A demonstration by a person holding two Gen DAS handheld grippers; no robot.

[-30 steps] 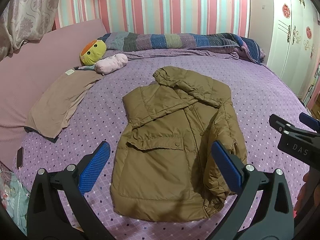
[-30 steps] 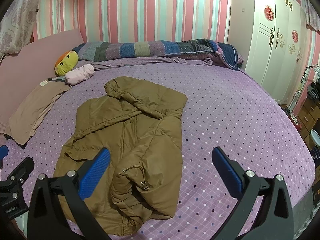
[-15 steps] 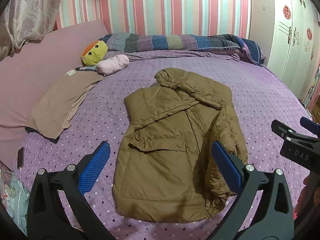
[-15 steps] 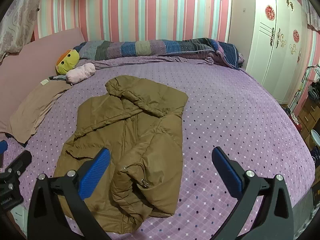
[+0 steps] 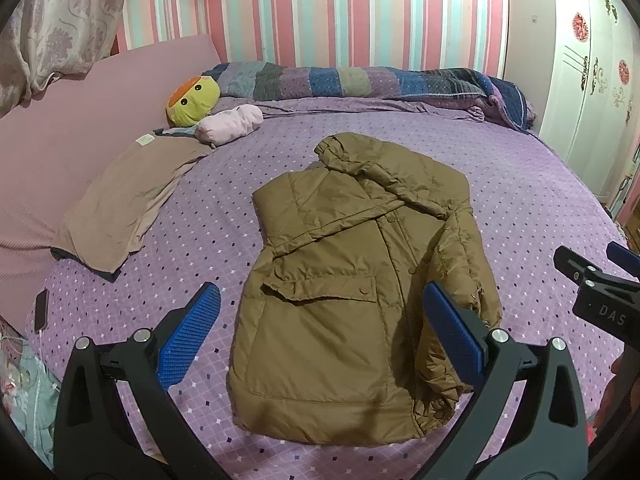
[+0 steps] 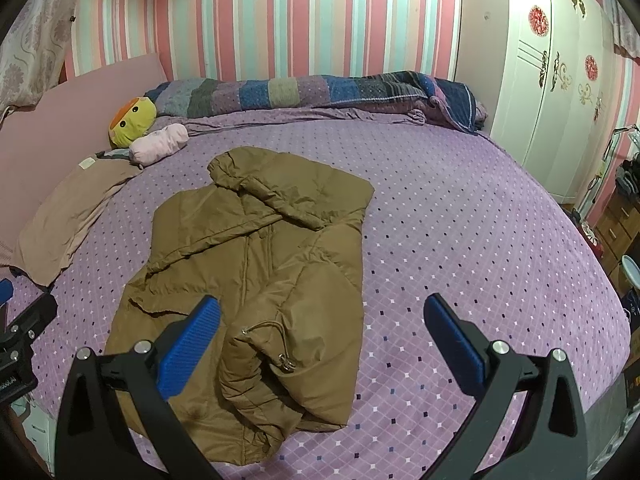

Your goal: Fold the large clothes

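Bedspread (image 5: 520,184) in purple dots carries everything here. On its left side lie a tan folded cloth (image 5: 120,200), a yellow plush (image 5: 192,96) and a pink plush (image 5: 230,122), well apart from the work. The left gripper (image 5: 320,336) hangs above the near edge with jaws wide and nothing between them. In the middle lies the brown padded jacket (image 5: 332,300), front up, hood toward the headboard, with one sleeve (image 6: 256,356) folded in over its right half. The right gripper (image 6: 322,338) hovers over that sleeve side, also spread wide and empty.

Judging by this layout, the next fold should bring the hem up toward the hood. Each gripper should pinch a hem corner through all layers, lift together and evenly, and keep the sleeve tucked so the bulky padding does not spring out.
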